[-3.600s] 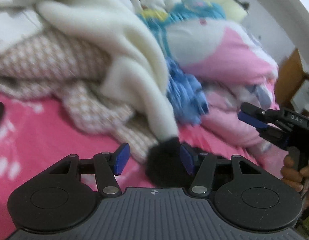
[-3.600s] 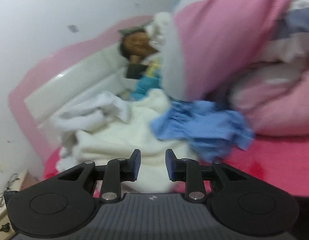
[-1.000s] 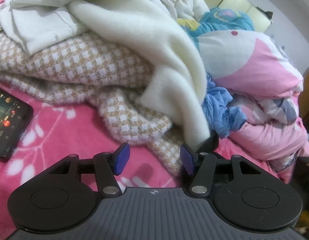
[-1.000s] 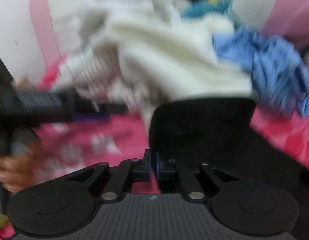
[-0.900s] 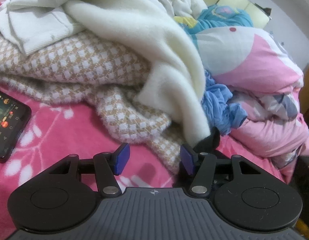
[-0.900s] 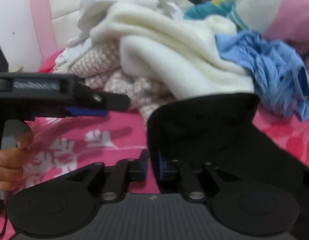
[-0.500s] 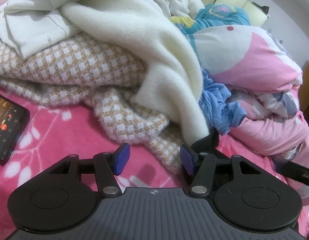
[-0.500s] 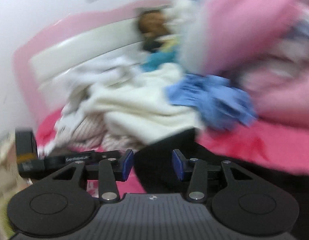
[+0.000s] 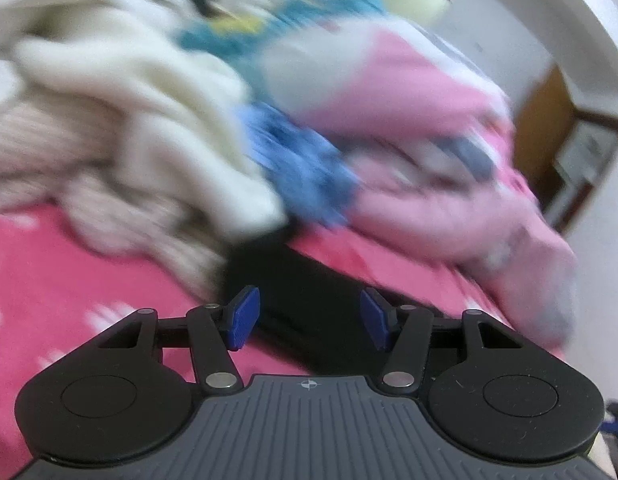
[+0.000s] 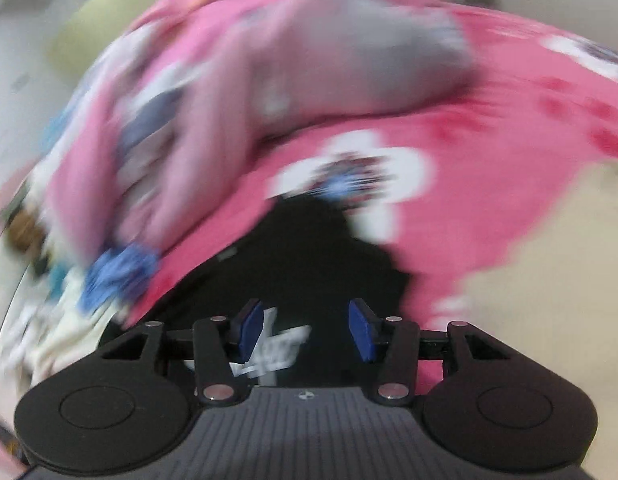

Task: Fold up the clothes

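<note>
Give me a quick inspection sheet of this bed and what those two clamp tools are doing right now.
Surface: pink bedspread with white print.
Job's things: black garment lying flat on the bedspread, white lettering on it in the right wrist view.
Clutter: cream fleece, checked knit, blue cloth, pink quilt heaped behind.
Grippers: left hand-held gripper open, nothing pressed; right hand-held gripper opening over the garment, pads not on it.
Cables: nothing seen.
Surroundings: wooden furniture and a white wall; both views blurred.
</note>
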`<state>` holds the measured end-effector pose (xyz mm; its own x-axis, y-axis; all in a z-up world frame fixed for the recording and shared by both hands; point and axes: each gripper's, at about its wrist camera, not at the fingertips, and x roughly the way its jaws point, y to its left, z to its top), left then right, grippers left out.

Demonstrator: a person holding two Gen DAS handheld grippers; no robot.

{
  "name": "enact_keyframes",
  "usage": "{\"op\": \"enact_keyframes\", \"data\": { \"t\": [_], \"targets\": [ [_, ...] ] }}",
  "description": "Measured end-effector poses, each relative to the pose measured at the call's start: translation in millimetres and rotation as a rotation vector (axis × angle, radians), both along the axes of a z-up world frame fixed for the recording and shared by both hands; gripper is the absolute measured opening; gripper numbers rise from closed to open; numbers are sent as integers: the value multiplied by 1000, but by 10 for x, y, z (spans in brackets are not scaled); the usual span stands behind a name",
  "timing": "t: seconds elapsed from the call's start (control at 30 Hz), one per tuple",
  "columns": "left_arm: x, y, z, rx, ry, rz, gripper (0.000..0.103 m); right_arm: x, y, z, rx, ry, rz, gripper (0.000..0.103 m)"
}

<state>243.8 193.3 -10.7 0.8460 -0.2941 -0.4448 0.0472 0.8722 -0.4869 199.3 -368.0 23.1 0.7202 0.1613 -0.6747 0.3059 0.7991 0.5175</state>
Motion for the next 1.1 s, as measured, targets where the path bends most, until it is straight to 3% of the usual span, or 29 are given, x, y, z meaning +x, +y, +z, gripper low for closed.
{"op": "enact_keyframes", "data": {
  "t": [0.07, 0.2, 0.37, 0.53, 0.63, 0.7, 0.9, 1.1],
  "targets": [
    [14, -317, -30, 66, 9, -72, 56, 2, -214, -76, 36, 30, -48, 51],
    [96, -748, -207, 203, 53, -149, 56, 334, -287, -218, 48, 69, -31, 51],
    [194, -743, -421, 241, 130, -147, 56, 925, -184, -433, -64, 151, 38, 52],
    [192, -762, -471, 268, 125, -150, 56, 1408, -145, -837, -139, 290, 88, 53],
    [197, -848, -483, 321, 112, -155, 56, 1436, -120, -841, -154, 259, 111, 48],
    [204, -885, -493, 345, 107, -156, 56, 1422, -144, -829, -128, 237, 137, 14],
    [208, -900, -516, 360, 98, -157, 56, 1443, -169, -803, -111, 232, 211, 3],
    [206, -906, -533, 354, 98, -155, 56, 1434, -341, -401, -203, 59, 130, 2]
  ]
}}
